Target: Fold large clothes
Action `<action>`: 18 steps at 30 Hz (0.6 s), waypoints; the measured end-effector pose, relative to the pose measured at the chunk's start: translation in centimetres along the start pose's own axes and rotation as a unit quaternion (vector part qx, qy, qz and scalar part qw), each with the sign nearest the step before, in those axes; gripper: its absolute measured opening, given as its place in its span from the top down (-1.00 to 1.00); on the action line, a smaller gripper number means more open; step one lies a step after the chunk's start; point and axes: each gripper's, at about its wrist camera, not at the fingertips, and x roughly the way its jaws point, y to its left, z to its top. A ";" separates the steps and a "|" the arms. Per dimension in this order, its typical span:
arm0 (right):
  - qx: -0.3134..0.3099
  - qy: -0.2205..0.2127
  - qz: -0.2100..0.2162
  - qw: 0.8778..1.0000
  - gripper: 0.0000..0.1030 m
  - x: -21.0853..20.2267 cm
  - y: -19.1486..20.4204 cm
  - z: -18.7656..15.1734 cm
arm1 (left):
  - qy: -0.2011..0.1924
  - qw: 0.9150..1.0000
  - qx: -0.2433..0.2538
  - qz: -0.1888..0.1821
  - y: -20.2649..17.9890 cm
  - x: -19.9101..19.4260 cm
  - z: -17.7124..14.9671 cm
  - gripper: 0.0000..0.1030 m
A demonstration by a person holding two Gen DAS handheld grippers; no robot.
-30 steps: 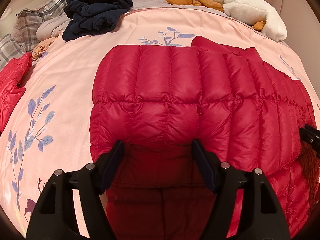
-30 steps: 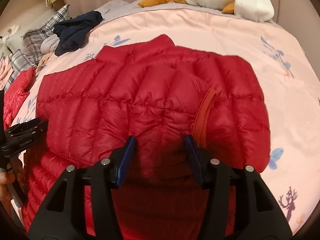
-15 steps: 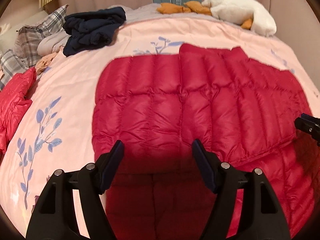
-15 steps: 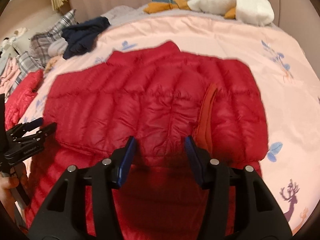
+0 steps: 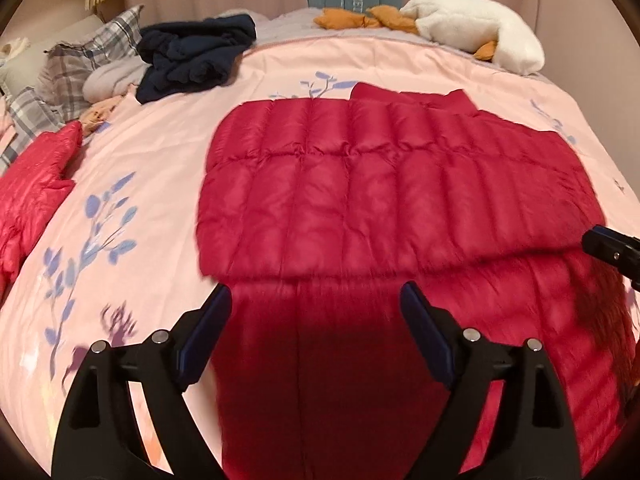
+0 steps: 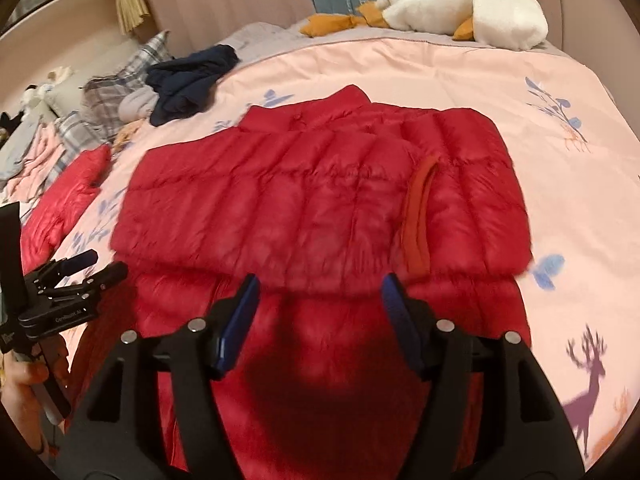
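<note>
A red quilted down jacket (image 5: 384, 192) lies on the pink bedspread (image 5: 132, 184), its upper part folded over the lower part; it also shows in the right wrist view (image 6: 320, 200), with an orange-red lining strip (image 6: 418, 216). My left gripper (image 5: 316, 304) is open and empty above the jacket's near layer, just short of the fold edge. My right gripper (image 6: 318, 292) is open and empty, also just short of the fold edge. The left gripper (image 6: 88, 266) shows at the left edge of the right wrist view.
A second red jacket (image 5: 32, 184) lies at the left. A navy garment (image 5: 192, 56), plaid pillows (image 5: 80, 64) and a white plush toy (image 5: 476, 36) sit at the far end of the bed. The bedspread (image 6: 580, 208) continues to the right.
Both grippers have pulled back toward the near edge, and the folded top edge of the jacket now lies ahead of the fingertips instead of between them.
</note>
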 end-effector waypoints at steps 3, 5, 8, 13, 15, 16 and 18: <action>0.014 -0.006 0.017 1.000 -0.56 -2.2 -0.6 -2.1 | -0.005 1.000 -0.014 -0.016 0.4 -2.6 -2.1 -0.83; 0.026 -0.005 0.027 0.999 -0.69 -3.6 -1.1 -3.7 | -0.008 0.999 -0.022 -0.025 0.6 -3.7 -3.2 -0.87; 0.041 -0.001 0.035 0.999 -0.78 -5.4 -2.0 -5.7 | 0.000 0.999 -0.028 -0.032 0.7 -5.0 -4.8 -0.87; 0.072 0.001 0.034 0.997 -0.79 -8.1 -4.1 -8.3 | 0.013 0.998 -0.043 -0.040 1.1 -6.9 -7.2 -0.88; 0.083 0.000 0.028 0.996 -0.80 -9.0 -5.1 -9.2 | 0.015 0.998 -0.048 -0.045 1.3 -7.6 -8.4 -0.88; 0.089 0.003 0.025 0.996 -0.80 -9.4 -5.6 -9.7 | 0.017 0.997 -0.051 -0.049 1.5 -7.8 -8.9 -0.88; 0.105 0.009 0.022 0.994 -0.80 -9.9 -6.5 -10.6 | 0.026 0.995 -0.068 -0.072 2.3 -8.1 -10.2 -0.88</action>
